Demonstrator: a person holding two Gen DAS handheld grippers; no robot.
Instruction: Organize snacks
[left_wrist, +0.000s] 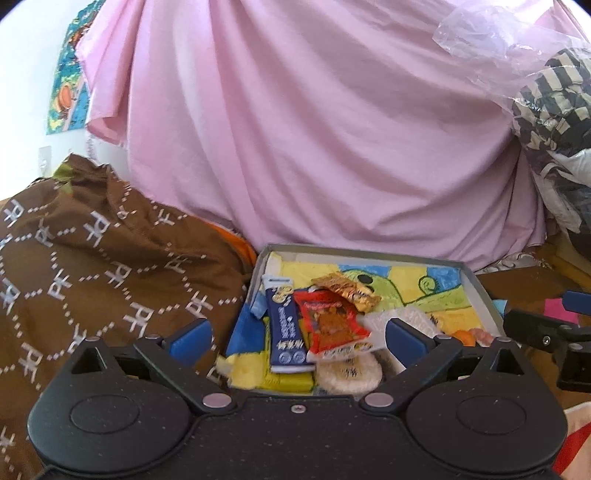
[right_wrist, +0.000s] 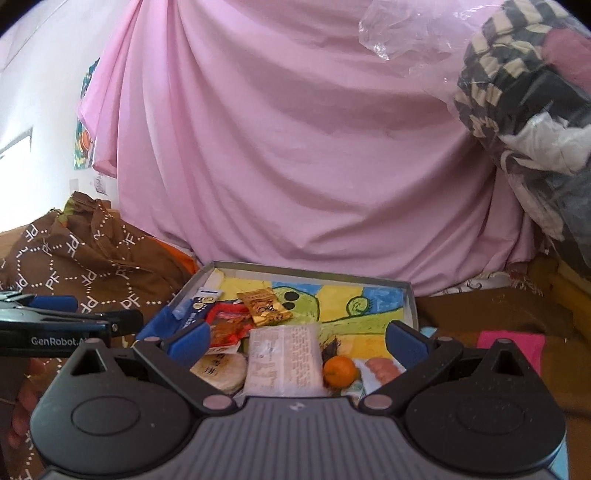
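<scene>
Snacks: a loose heap in the near-left part of a shallow grey box (right_wrist: 412, 295), some overlapping.
Blue packet (left_wrist: 286, 328): long, lying near-to-far at the left of the heap, its right edge touching the red packet.
Red packet (left_wrist: 330, 319): just right of the blue one, tilted, its white end nearest.
Gold wrapper (left_wrist: 347, 290): crumpled, at the far edge of the heap, resting partly on the red packet.
Round cracker pack (right_wrist: 221, 371): pale disc at the near edge, below the red packet.
White printed pack (right_wrist: 284, 360): flat, in the near middle of the box, just right of the round pack.
Orange fruit (right_wrist: 340, 370): small, round, beside the white pack's right edge.
Pink-slice pack (right_wrist: 382, 369): just right of the fruit, partly hidden by the right gripper.
Box floor: a bright drawing in yellow, blue and green; far and right parts bare.
Left gripper (left_wrist: 297, 334): spread wide, holding nothing, poised over the near-left heap.
Right gripper (right_wrist: 297, 339): spread wide, holding nothing, over the near middle of the box.
Brown patterned cloth (left_wrist: 92, 251): bunched left of the box.
Pink sheet (right_wrist: 295, 147): draped behind the box.
</scene>
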